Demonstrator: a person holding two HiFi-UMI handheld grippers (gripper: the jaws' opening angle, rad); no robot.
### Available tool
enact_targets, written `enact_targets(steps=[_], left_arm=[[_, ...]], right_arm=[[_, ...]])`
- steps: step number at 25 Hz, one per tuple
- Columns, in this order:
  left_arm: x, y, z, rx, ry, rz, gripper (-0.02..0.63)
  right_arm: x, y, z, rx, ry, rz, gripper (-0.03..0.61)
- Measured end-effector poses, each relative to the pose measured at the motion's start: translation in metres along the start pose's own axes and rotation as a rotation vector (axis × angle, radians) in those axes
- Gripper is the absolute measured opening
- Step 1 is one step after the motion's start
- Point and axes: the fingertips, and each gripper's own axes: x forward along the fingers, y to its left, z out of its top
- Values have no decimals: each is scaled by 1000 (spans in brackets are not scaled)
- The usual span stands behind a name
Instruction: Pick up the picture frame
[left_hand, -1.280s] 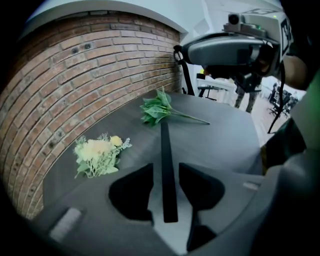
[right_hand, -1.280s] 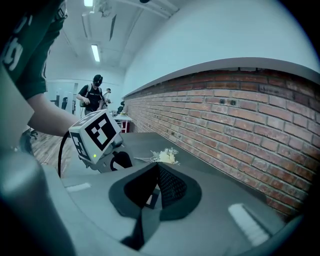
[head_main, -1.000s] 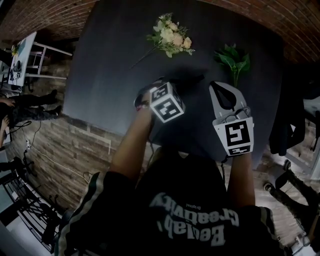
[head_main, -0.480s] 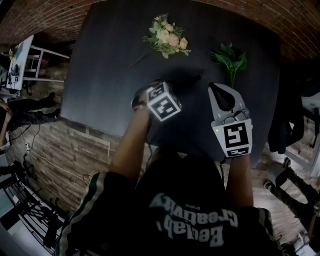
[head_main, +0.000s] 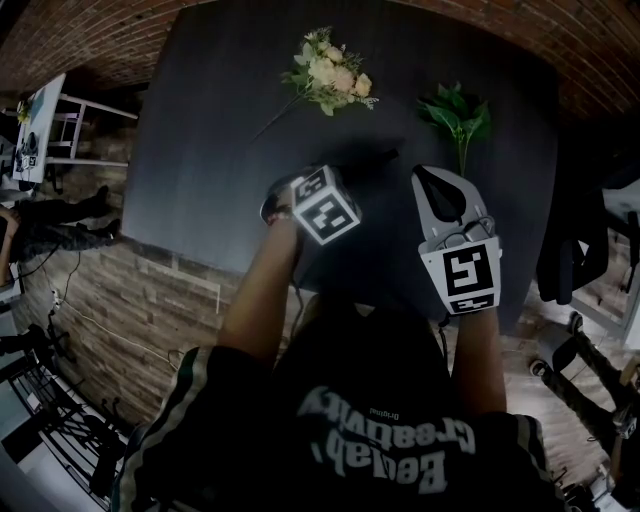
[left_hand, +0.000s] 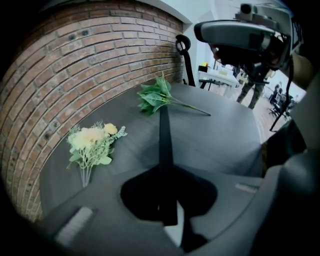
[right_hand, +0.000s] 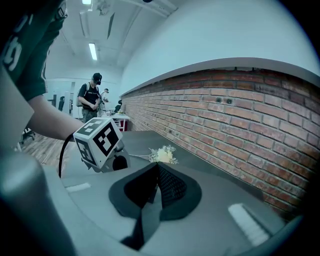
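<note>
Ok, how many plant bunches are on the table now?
2: a cream flower bouquet at far centre, a green leafy sprig to its right. No others show.

On the dark worktop (head_main: 220, 150) a pale bouquet (head_main: 330, 72) and a green leafy sprig (head_main: 455, 112) are laid apart; a dark frame (left_hand: 164, 130) is seemingly stood nearby.

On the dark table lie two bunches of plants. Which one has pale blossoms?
The bouquet on the left in the head view: it bears cream and yellowish blooms. The sprig to its right is only green leaves.
</note>
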Motion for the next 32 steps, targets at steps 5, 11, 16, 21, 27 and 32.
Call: enact_targets(steps=[5, 11, 16, 21, 27, 32], left_arm=[[-5, -1, 4, -13, -23, 2, 32], [-12, -2, 9, -52, -62, -12, 29], [-20, -1, 13, -79, -97, -8, 29], [-37, 3, 24, -79, -145, 20, 28], [-53, 7, 31, -93, -195, 47, 28], [-75, 11, 43, -104, -250, 86, 28]], right_arm=[[-2, 1, 3, -4, -4, 0, 6], [-5, 4, 6, -10, -11, 2, 6], [-7, 6, 8, -17, -15, 2, 8], [-10, 8, 13, -26, -26, 2, 6], [-14, 11, 22, -43, -42, 2, 6], [-19, 13, 32, -55, -57, 2, 6]])
